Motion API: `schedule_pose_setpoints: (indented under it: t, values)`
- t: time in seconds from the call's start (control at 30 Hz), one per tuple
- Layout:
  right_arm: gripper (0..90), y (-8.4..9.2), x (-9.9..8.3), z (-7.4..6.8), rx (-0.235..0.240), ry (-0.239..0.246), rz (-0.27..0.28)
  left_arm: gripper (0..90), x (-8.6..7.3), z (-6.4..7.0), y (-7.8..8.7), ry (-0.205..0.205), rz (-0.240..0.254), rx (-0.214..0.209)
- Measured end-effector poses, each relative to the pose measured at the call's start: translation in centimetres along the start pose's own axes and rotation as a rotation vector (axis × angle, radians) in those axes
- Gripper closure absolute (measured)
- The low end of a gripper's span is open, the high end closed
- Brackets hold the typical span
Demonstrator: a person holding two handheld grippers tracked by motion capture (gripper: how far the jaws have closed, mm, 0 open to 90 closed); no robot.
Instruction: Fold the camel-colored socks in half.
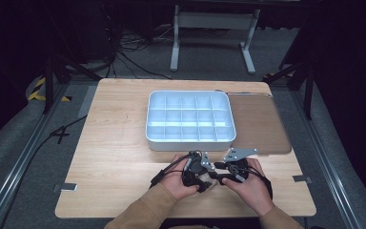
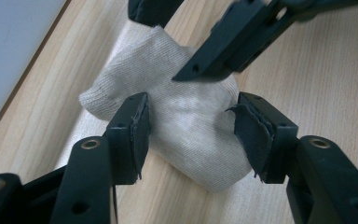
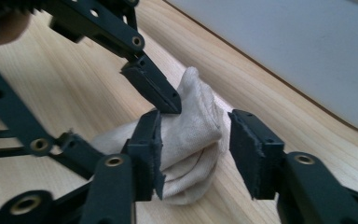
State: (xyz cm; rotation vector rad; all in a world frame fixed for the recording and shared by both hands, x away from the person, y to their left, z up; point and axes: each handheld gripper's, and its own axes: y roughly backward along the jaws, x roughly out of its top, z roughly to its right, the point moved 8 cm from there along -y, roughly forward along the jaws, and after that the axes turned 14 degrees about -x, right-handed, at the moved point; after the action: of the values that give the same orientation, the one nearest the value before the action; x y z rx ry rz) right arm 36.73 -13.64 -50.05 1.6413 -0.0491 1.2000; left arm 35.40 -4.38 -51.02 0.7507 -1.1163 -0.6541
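Note:
A folded beige sock lies on the wooden table, close in front of the white tray. My left gripper straddles it with its jaws wide apart, and the pads do not squeeze the cloth. From the opposite side my right gripper also straddles the sock. Its left pad rests against the fabric, while its right pad stands apart from it. In the high view both grippers, left and right, meet tip to tip near the table's front edge, with the sock between the hands.
A white tray divided into several empty compartments stands just beyond the grippers. A brown flat sheet lies to its right. Bare wood stretches to the left of the tray. Cables and a metal stand sit on the floor beyond the table.

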Motion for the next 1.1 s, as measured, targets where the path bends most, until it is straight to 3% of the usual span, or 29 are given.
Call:
schedule_pose_setpoints:
  t: [0.33, 0.47, 0.67, 0.8, 1.1]
  values:
    - [49.6, -1.4, -0.8, 0.0, 0.021, -0.024, -0.056, 45.3, -0.3, 0.3, 0.3, 0.011, 0.002, -0.021]
    - [46.2, -1.7, -1.1, 0.0, 0.044, -0.04, -0.071, 44.8, -0.4, 0.4, 0.4, 0.027, 0.002, -0.024]
    - [46.1, -2.1, -1.4, 0.1, 0.091, -0.091, -0.078, 45.2, -0.2, 0.8, 1.0, 0.016, -0.014, -0.011]
    - [48.7, -2.2, -1.6, 0.2, 0.131, -0.127, -0.086, 45.0, -0.3, 0.6, 1.3, 0.018, -0.012, -0.005]
    - [65.1, -2.0, -1.7, -0.2, 0.197, -0.177, -0.11, 44.8, -0.4, 0.4, 1.8, 0.03, -0.011, 0.005]
